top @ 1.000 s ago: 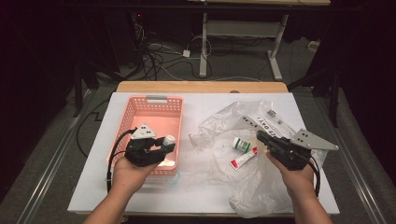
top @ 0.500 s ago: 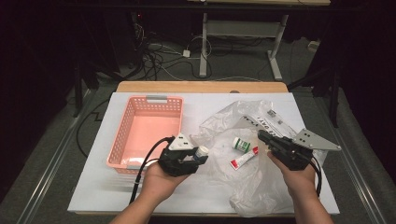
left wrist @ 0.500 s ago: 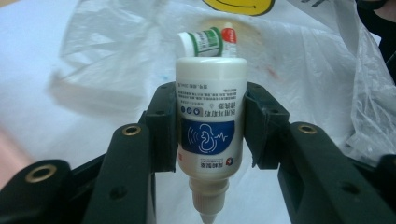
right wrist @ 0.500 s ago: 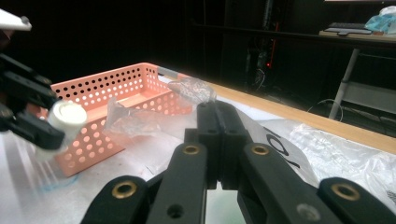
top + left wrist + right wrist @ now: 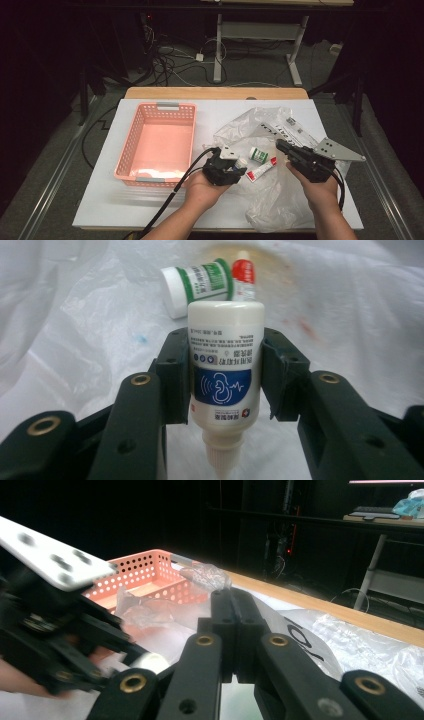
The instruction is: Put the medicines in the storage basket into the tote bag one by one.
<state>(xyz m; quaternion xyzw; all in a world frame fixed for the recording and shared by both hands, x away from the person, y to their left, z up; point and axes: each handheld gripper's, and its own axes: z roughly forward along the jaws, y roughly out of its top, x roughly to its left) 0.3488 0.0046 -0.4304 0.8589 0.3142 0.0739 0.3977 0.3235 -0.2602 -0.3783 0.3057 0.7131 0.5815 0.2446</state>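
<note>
Over plastic bag (image 5: pixel 280 200): L hand-held gripper (image 5: pixel 234 167) level, pinching white bottle (image 5: pixel 225 365); R hand-held gripper (image 5: pixel 283 146) pressed together on bag.

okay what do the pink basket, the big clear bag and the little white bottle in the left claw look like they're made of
Pink basket: looks like rigid moulded plastic, matte, its walls pierced with rows of small holes.
Clear bag: thin plastic film, glossy, see-through and crinkled.
White bottle: probably smooth plastic with a slight sheen, with a printed blue and white label and a ribbed cap.

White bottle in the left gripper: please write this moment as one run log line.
left gripper: shut on white bottle | right gripper: shut on plastic bag | basket: empty | green jar, red tube: on bag
</note>
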